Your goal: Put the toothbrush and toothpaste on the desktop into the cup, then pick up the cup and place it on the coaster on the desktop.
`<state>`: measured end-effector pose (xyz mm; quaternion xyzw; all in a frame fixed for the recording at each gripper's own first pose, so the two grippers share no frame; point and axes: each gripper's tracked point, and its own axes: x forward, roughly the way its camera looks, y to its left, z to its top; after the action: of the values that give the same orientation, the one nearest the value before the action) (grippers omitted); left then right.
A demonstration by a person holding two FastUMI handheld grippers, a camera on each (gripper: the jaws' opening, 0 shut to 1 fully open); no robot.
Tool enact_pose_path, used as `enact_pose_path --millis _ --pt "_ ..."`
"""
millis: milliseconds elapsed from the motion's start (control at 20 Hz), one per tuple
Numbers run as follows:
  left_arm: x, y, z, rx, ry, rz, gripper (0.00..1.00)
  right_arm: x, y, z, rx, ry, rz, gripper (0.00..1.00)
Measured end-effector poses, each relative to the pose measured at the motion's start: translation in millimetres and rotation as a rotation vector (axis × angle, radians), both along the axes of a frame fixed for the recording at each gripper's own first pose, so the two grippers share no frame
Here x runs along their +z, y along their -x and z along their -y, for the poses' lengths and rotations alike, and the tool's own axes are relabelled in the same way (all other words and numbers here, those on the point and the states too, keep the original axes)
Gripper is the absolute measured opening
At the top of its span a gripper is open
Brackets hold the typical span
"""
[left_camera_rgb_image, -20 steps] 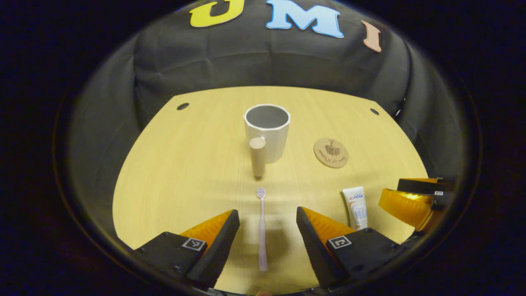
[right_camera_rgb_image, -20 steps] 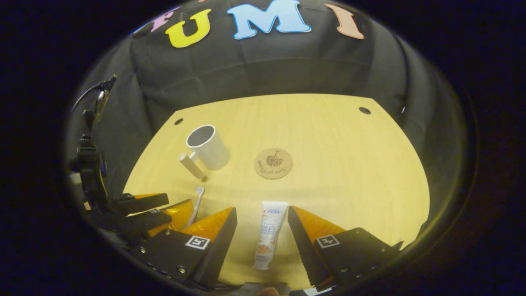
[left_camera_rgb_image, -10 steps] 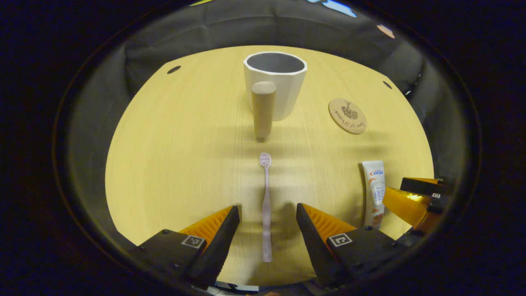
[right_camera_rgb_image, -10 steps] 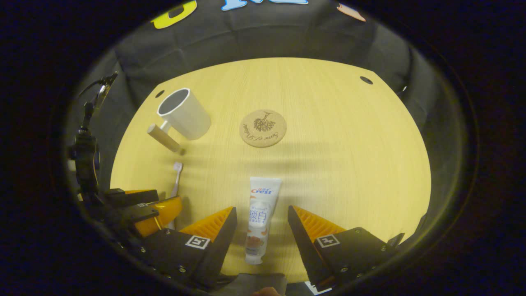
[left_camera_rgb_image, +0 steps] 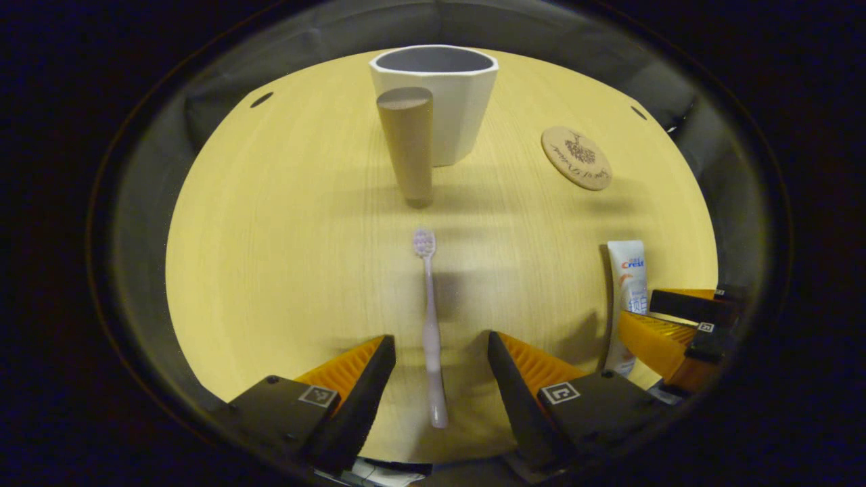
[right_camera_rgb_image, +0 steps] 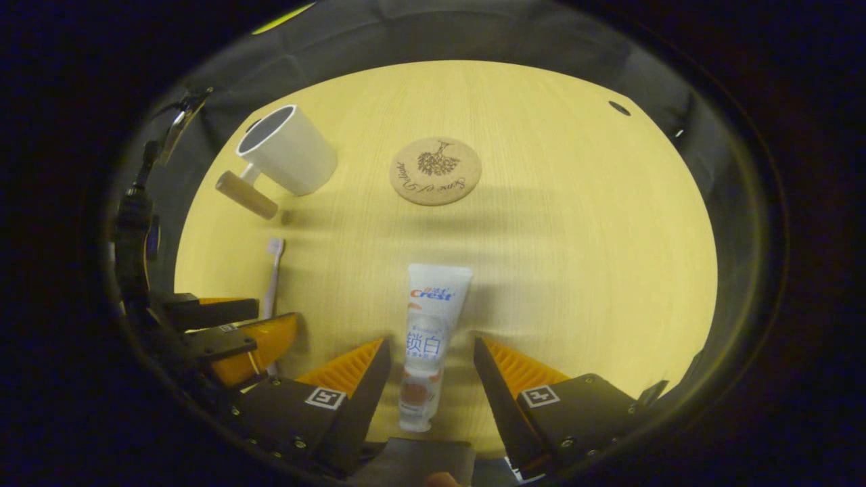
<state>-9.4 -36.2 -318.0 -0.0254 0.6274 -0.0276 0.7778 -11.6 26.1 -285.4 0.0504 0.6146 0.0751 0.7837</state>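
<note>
Left hand-held gripper stood wide astride the toothbrush lying on the worktop; right hand-held gripper stood wide astride the toothpaste. Left gripper view looked into the cup, empty as far as seen. Coaster lay bare, near the cup.

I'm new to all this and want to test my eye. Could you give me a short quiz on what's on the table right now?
1. True or false: the toothbrush is already inside the cup.
2. What lies between the right gripper fingers? A) coaster B) toothpaste C) cup
3. Fill in: the coaster has ____ on it.

Key: 1 false, it lies flat on the desktop between the open left gripper fingers. 2 B, the toothpaste. 3 nothing.
</note>
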Motion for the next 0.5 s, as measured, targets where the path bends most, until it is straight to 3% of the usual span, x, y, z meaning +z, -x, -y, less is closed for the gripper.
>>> enact_pose_path --millis 50,150,200,250,400,500 --pt "0 0 1 -0.009 -0.007 -0.009 0.93 -5 2 0 0.002 0.007 -0.016 0.78" --pt "-2 1 0 -0.030 -0.024 -0.030 0.92 -8 2 -1 0.008 0.007 -0.034 0.78" --pt "-1 0 1 -0.039 -0.029 -0.030 0.79 -9 2 -1 0.015 0.013 -0.040 0.78" --pt "-2 0 2 -0.044 -0.029 -0.033 0.84 -12 4 0 0.022 0.023 -0.046 0.79" --pt "-1 2 2 -0.042 -0.029 -0.041 0.65 -16 9 -1 0.044 0.038 -0.069 0.79" --pt "-2 3 4 -0.040 -0.026 -0.053 0.70 -18 9 -2 0.049 0.049 -0.068 0.79"
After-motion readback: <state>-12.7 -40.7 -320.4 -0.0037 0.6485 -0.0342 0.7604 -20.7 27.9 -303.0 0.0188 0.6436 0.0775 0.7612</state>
